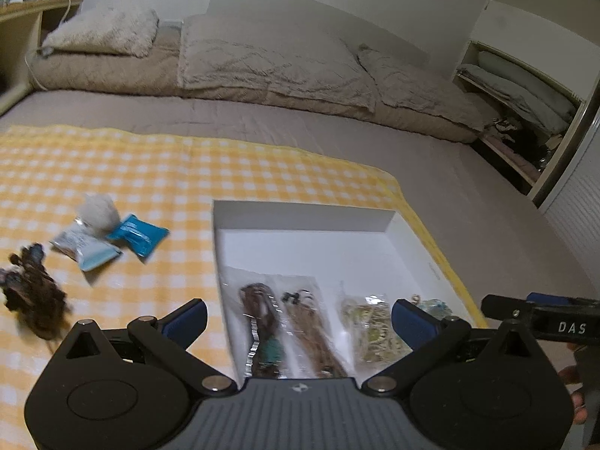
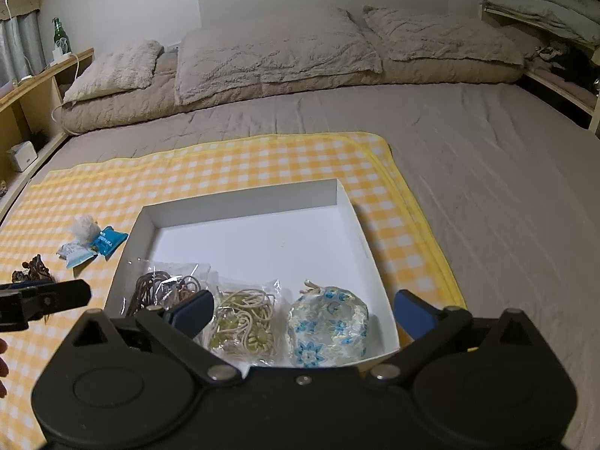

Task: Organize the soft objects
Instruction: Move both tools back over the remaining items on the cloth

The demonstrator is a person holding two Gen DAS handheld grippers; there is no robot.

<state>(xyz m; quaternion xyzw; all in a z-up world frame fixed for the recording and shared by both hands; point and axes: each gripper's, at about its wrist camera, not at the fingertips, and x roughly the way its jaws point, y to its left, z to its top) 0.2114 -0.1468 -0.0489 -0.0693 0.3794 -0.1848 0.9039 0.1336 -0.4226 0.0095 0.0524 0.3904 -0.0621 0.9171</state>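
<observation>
A shallow white box [image 2: 348,202] [image 1: 300,217] lies on a yellow checked cloth [image 2: 225,165] [image 1: 150,172]. In its near part lie a clear bag of brown cords [image 2: 157,285] [image 1: 296,322], a bag of beige cords [image 2: 247,322] [image 1: 371,333] and a round blue-flowered pouch [image 2: 330,322]. Left of the box sit a white fluffy ball [image 2: 84,227] [image 1: 95,212], a blue packet [image 2: 107,242] [image 1: 137,238], a pale packet [image 1: 84,249] and a dark brown tangle [image 1: 33,300] [image 2: 33,268]. My left gripper [image 1: 300,318] hovers open over the box's near left. My right gripper [image 2: 303,311] hangs open above the bags, nothing between its fingers.
The cloth covers a grey bed [image 2: 487,172] with pillows [image 2: 273,48] along the headboard. Wooden shelves [image 2: 33,86] with a green bottle [image 2: 58,37] stand at the left; a shelf with folded bedding [image 2: 543,3] stands at the right. A hand [image 1: 577,397] shows at the edge.
</observation>
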